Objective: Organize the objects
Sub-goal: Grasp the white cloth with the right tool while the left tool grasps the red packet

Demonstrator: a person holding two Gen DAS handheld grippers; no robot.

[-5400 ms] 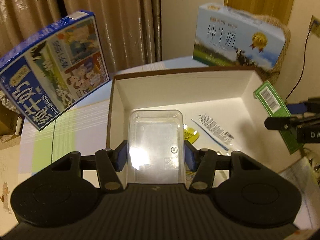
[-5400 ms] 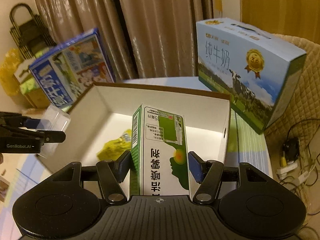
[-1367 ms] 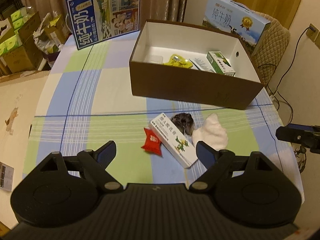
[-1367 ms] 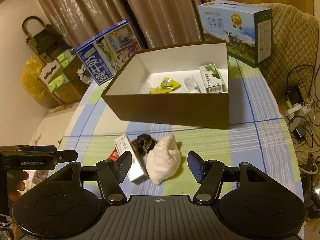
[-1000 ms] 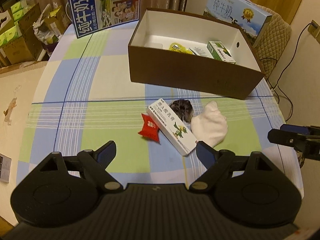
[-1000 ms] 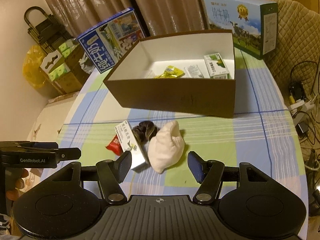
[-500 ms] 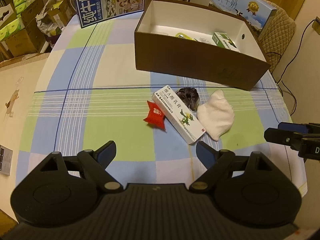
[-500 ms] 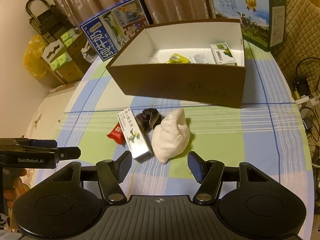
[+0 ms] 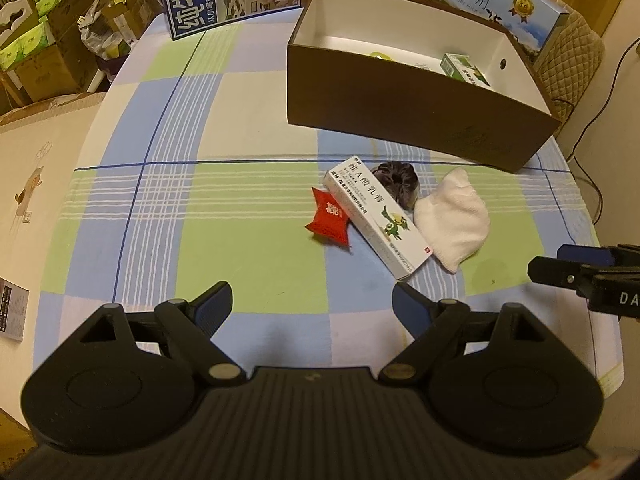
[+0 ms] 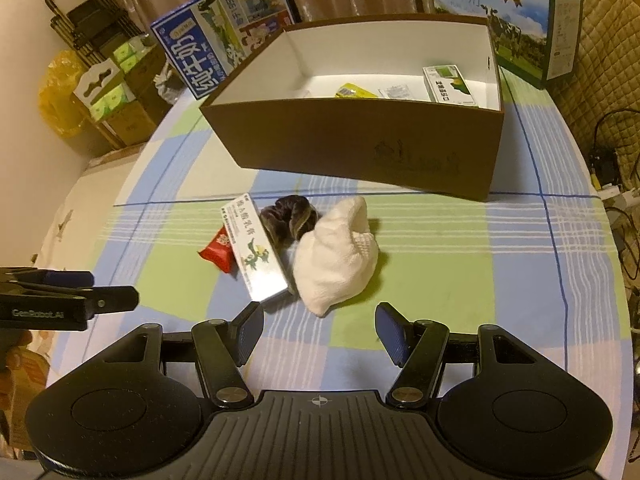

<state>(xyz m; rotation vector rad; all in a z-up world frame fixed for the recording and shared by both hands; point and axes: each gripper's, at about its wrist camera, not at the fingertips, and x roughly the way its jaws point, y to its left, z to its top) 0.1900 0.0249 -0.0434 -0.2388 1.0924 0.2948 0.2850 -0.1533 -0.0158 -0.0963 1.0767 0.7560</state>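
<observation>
Both tongs have pulled back out of the brown box [image 10: 360, 148] since the clear case and green carton went in; left tongs [image 9: 312, 300] gape wide and empty, right tongs [image 10: 320, 326] half spread, gripping nothing; right pair hangs just short of white cloth [image 10: 340, 256]; on the checked table [image 9: 240, 208]: red packet [image 9: 329, 218] touching long white carton [image 9: 378, 216], dark scrunchie [image 9: 396, 178] behind it against the cloth; box beyond holds green carton [image 10: 450, 84] and yellow packet [image 10: 352, 90]; blue milk case [image 10: 224, 48] far left.
</observation>
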